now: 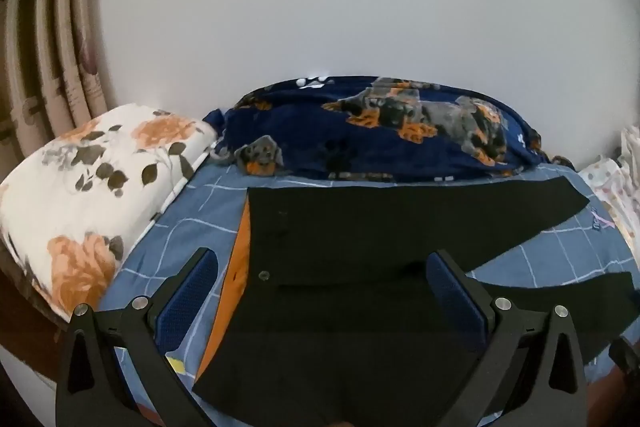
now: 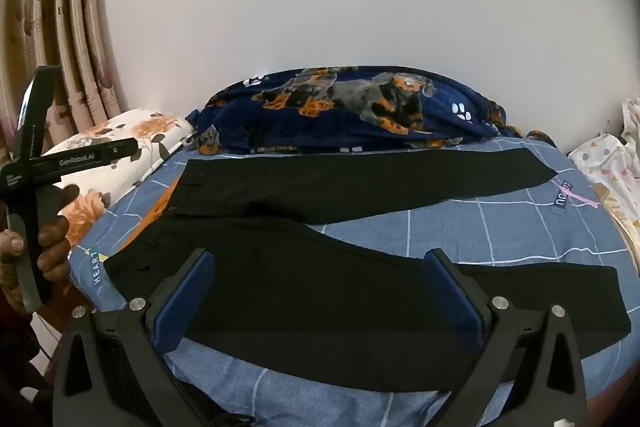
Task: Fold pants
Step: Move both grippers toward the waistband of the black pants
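Observation:
Black pants (image 2: pixel 320 259) lie flat on the blue checked bed sheet (image 2: pixel 500 227), waist at the left and both legs spread out to the right. In the left wrist view the pants (image 1: pixel 360 227) show the waist with a button and an orange lining at its left edge. My left gripper (image 1: pixel 320 291) is open above the waist end, empty. My right gripper (image 2: pixel 316 287) is open above the near leg, empty. The left gripper's body (image 2: pixel 36 163) shows in the right wrist view, held in a hand at the far left.
A navy blanket with dog prints (image 2: pixel 352 107) is heaped at the back against the white wall. A floral pillow (image 1: pixel 80 195) lies left of the bed, by the curtains (image 2: pixel 60 27). Light patterned fabric (image 2: pixel 612 163) sits at the right edge.

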### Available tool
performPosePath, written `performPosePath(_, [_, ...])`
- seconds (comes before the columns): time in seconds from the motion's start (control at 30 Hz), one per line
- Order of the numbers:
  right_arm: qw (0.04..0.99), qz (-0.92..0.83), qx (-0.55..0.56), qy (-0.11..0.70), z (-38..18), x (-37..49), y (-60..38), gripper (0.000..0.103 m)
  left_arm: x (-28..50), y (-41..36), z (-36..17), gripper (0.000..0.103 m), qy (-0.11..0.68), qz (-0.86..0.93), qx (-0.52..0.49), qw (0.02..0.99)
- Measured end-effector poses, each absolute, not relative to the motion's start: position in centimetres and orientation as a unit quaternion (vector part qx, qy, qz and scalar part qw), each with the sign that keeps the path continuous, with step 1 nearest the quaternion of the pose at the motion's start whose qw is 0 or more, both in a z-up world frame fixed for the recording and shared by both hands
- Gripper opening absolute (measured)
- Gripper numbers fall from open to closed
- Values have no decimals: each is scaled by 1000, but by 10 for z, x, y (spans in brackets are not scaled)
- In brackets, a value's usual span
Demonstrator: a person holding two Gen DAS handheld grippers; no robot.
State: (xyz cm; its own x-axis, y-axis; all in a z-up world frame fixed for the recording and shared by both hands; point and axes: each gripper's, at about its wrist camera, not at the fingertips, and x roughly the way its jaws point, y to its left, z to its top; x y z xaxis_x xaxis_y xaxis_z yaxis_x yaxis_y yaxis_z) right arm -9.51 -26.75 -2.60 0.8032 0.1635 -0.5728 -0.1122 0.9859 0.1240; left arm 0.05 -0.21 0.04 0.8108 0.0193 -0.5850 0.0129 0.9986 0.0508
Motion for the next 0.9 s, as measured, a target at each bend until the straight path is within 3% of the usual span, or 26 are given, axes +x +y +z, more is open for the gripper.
performPosePath(0.3, [953, 47, 41, 298, -21, -91, -267, 103, 10, 10, -21, 103, 330, -9, 26, 944])
performPosePath(0.53, [941, 132, 128, 283, -31, -91, -269, 103, 17, 56, -44, 103, 292, -27, 12, 956])
performPosePath(0.6, [931, 139, 187, 281, -41, -88, -278, 103, 32, 69, -58, 103, 330, -39, 20, 943])
performPosePath(0.7, [903, 145, 214, 343, -59, -66, -283, 103, 65, 94, -73, 103, 384, 7, 21, 923])
performPosePath(0.9, [906, 83, 128, 395, -72, -40, -275, 103, 121, 131, -96, 103, 390, 14, 49, 919])
